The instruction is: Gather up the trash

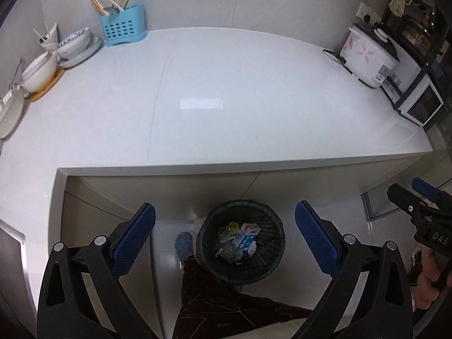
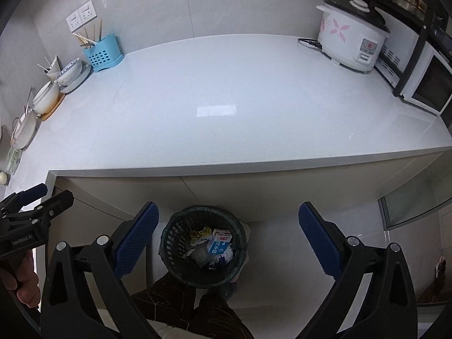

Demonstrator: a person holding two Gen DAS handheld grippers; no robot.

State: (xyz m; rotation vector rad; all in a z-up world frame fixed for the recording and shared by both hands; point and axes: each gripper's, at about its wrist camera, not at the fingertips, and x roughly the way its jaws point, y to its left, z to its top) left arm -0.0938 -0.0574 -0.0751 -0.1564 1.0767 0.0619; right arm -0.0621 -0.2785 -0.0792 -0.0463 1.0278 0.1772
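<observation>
Now both grippers are hanging over the floor in front of the counter (image 2: 226,107), and neither is carrying anything. The left gripper (image 1: 224,240) is standing wide, its two blue pads spread far apart with nothing between them. The right gripper (image 2: 228,240) is gaping just as wide, two blue pads again, nothing held.

Below them one dark mesh bin (image 1: 240,241) is sitting on the floor, just in front of the counter's edge, and the trash is lying inside it: one blue-and-white carton (image 2: 217,247), one white box with a red label (image 2: 223,235), one yellow wrapper (image 2: 200,233), plus crumpled clear and white scraps too tangled to count. A trouser leg (image 1: 209,302) is touching the bin's near side.

Up on the counter, one blue utensil holder (image 1: 123,26) is standing at the back left beside a stack of bowls and plates (image 1: 72,46). One flowered rice cooker (image 2: 351,43) is sitting at the right, next to one white oven (image 2: 425,83).
</observation>
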